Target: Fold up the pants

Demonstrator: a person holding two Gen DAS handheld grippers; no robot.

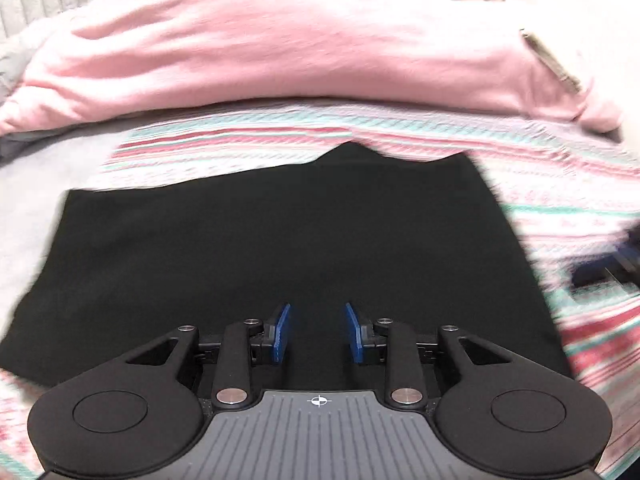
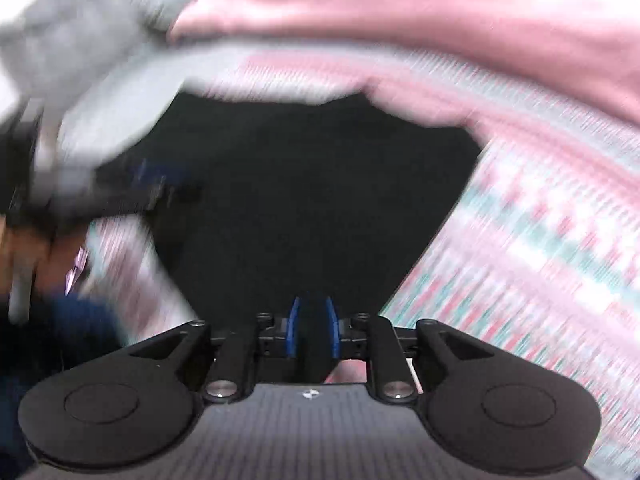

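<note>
Left view, pants (image 1: 280, 248): black, flat, filling the middle; top edge runs from 9 to 1 o'clock, with a notch at 12.
Left view, left gripper (image 1: 318, 334): over the pants at 6 o'clock, blue pads apart, only flat black cloth in the gap, nothing pinched.
Left view, blanket (image 1: 560, 184): striped, bare from 1 to 4 o'clock and in a band above the pants; open room there.
Left view, pink cover (image 1: 280, 48): bunched ridge across 10 to 2 o'clock, closing the far side.
Left view, hard to read: a dark blurred shape at 3 o'clock, cut by the frame.
Right view, pants (image 2: 312, 200): dark wedge in the middle, narrowing toward 6 o'clock; edges smeared.
Right view, right gripper (image 2: 314, 332): at 6 o'clock, pads close together, clamped on a fold of the pants.
Right view, left gripper (image 2: 152, 188): blurred at 9 o'clock; its jaws are unreadable here.
Right view, hand (image 2: 36, 248): at 8 o'clock, partly cut off.
Right view, blanket (image 2: 520, 260): open from 2 to 5 o'clock, heavily blurred.
</note>
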